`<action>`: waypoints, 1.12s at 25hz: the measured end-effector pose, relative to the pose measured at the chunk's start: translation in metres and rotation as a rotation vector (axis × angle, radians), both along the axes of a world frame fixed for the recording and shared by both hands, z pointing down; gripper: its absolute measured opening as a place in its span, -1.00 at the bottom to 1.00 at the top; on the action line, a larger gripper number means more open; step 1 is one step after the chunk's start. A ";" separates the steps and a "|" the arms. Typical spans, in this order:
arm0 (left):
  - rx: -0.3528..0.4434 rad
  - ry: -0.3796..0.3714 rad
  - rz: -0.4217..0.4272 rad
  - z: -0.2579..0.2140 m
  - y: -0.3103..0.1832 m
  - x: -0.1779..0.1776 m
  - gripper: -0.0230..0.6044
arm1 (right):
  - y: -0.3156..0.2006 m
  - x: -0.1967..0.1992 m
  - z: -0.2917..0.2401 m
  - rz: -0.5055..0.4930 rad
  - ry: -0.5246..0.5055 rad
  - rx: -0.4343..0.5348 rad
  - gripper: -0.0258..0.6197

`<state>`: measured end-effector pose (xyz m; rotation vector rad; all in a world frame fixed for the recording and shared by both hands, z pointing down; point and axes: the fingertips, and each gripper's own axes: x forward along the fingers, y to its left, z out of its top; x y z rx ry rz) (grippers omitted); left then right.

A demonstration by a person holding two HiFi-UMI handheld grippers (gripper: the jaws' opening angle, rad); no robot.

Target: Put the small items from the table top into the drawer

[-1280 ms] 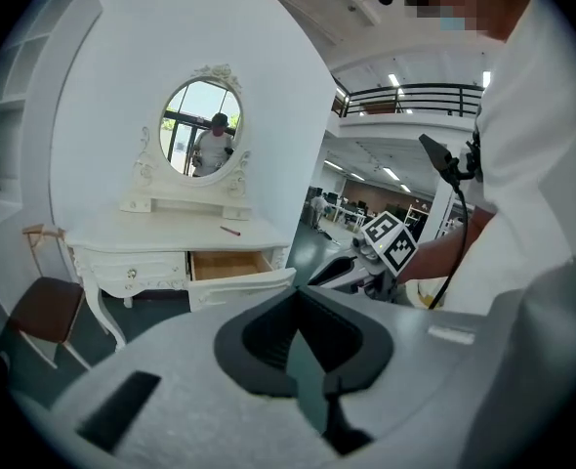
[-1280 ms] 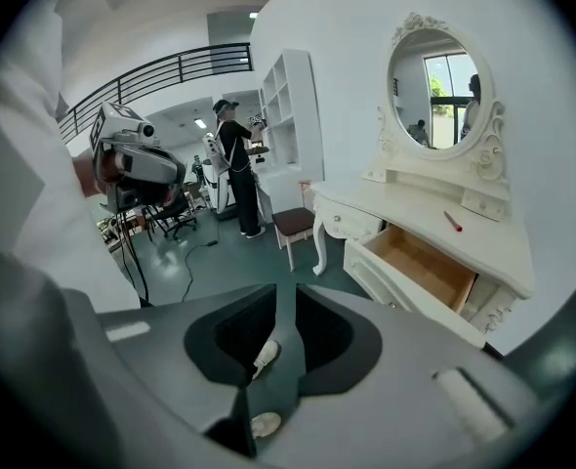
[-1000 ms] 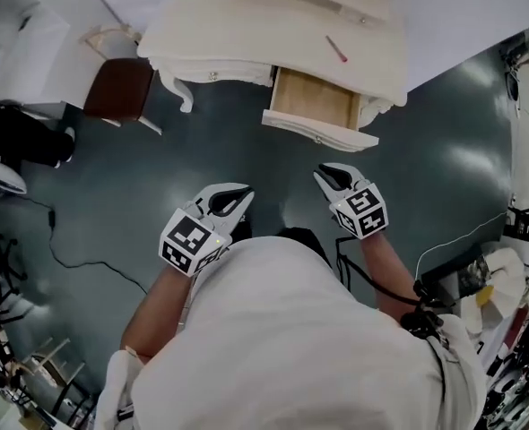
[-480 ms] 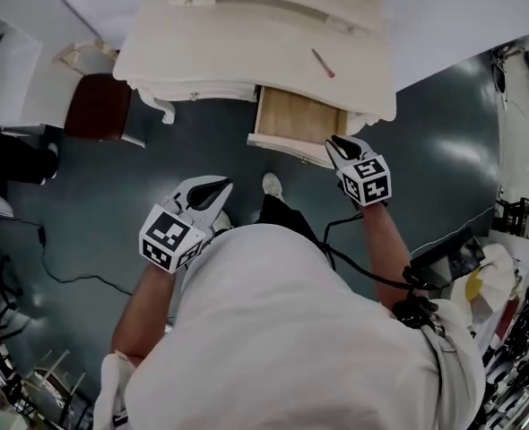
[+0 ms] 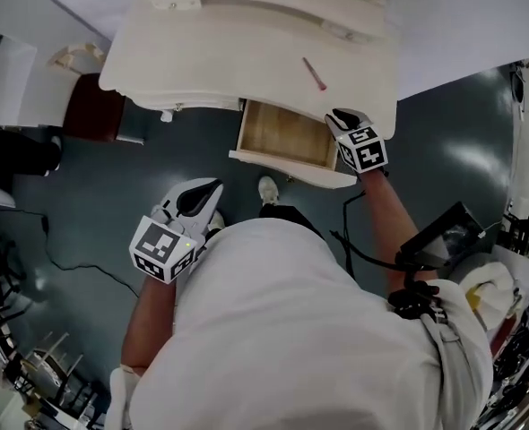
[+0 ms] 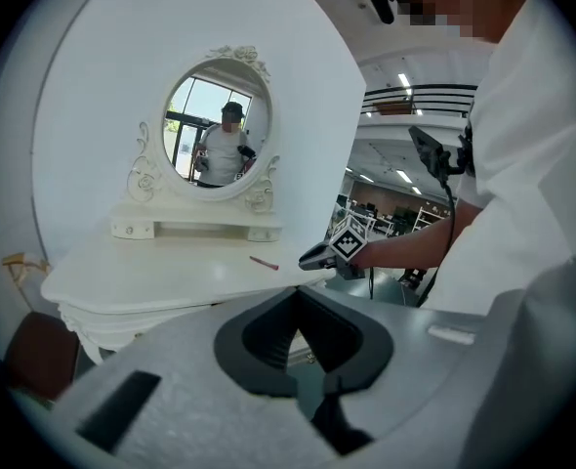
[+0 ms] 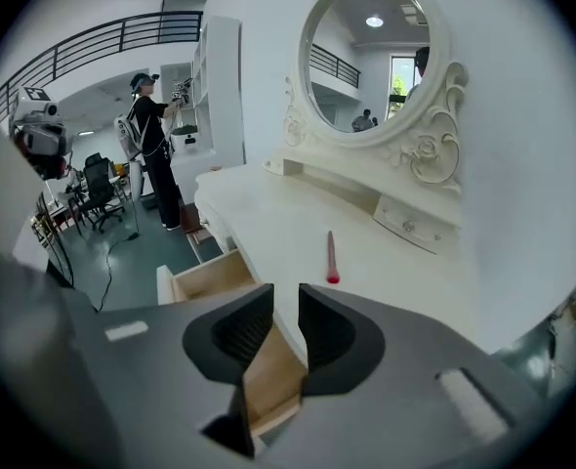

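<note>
Right gripper (image 5: 340,116) — jaws just opened, empty — hovers by open drawer (image 5: 281,135), floor bare.

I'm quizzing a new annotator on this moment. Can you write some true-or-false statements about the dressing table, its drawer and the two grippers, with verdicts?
1. The drawer is pulled open. True.
2. The red stick already lies in the drawer. False: it lies on the table top, apart from the drawer.
3. The right gripper grips the red stick. False: its jaws stand apart with nothing between them, and they have just been opening wider; the stick lies ahead of them.
4. The left gripper is over the floor, short of the table. True.
</note>
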<state>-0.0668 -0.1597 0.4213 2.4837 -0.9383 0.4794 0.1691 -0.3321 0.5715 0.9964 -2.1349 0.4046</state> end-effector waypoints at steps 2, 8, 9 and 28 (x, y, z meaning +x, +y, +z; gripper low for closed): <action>-0.004 -0.006 -0.029 0.000 -0.010 0.007 -0.92 | -0.021 0.005 0.010 -0.011 0.003 -0.008 -0.64; -0.010 -0.031 -0.106 -0.002 -0.020 0.014 -0.92 | -0.064 0.005 0.031 -0.035 0.013 -0.017 -0.60; -0.013 -0.036 -0.115 -0.002 -0.019 0.014 -0.92 | -0.069 0.004 0.034 -0.038 0.017 -0.020 -0.60; -0.056 -0.097 -0.232 0.005 -0.026 -0.010 -0.92 | -0.142 -0.008 0.085 0.036 -0.024 -0.114 -0.66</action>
